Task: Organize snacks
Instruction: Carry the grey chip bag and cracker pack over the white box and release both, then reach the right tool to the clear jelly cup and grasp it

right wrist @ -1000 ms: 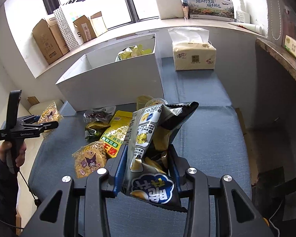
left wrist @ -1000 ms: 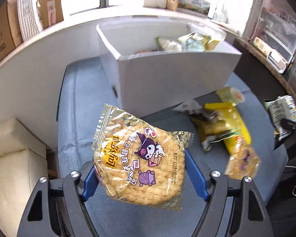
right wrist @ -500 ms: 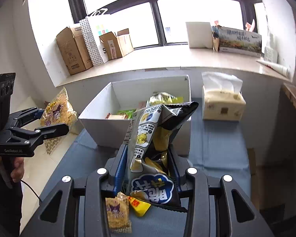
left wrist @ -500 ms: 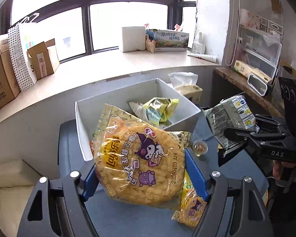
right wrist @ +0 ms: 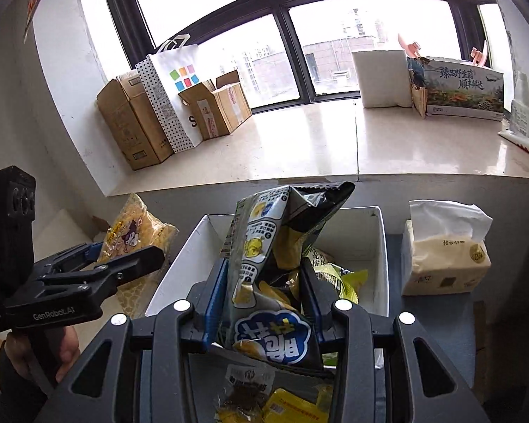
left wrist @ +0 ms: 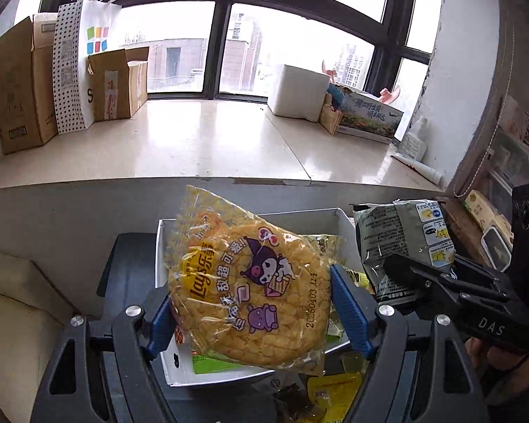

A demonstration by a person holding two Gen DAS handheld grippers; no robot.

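Observation:
My left gripper [left wrist: 254,303] is shut on a yellow Lay's snack bag [left wrist: 250,292] with a purple cartoon figure and holds it above the white box [left wrist: 162,243]. My right gripper [right wrist: 264,303] is shut on a grey and black chip bag [right wrist: 268,253] and holds it above the same white box [right wrist: 381,246]. Several snack packs lie inside the box. Each gripper shows in the other view: the right gripper [left wrist: 402,268] with the chip bag [left wrist: 405,236], the left gripper [right wrist: 130,253] with the yellow bag [right wrist: 130,232].
Loose snack packs [right wrist: 264,398] lie on the blue cloth in front of the box. A tissue pack [right wrist: 444,257] stands right of the box. Cardboard boxes [right wrist: 134,123], a dotted paper bag [right wrist: 169,88] and a white block [right wrist: 381,77] stand on the window ledge.
Both grippers have risen and moved forward with their bags, from over the loose snacks on the cloth to above the white box. They have come closer together.

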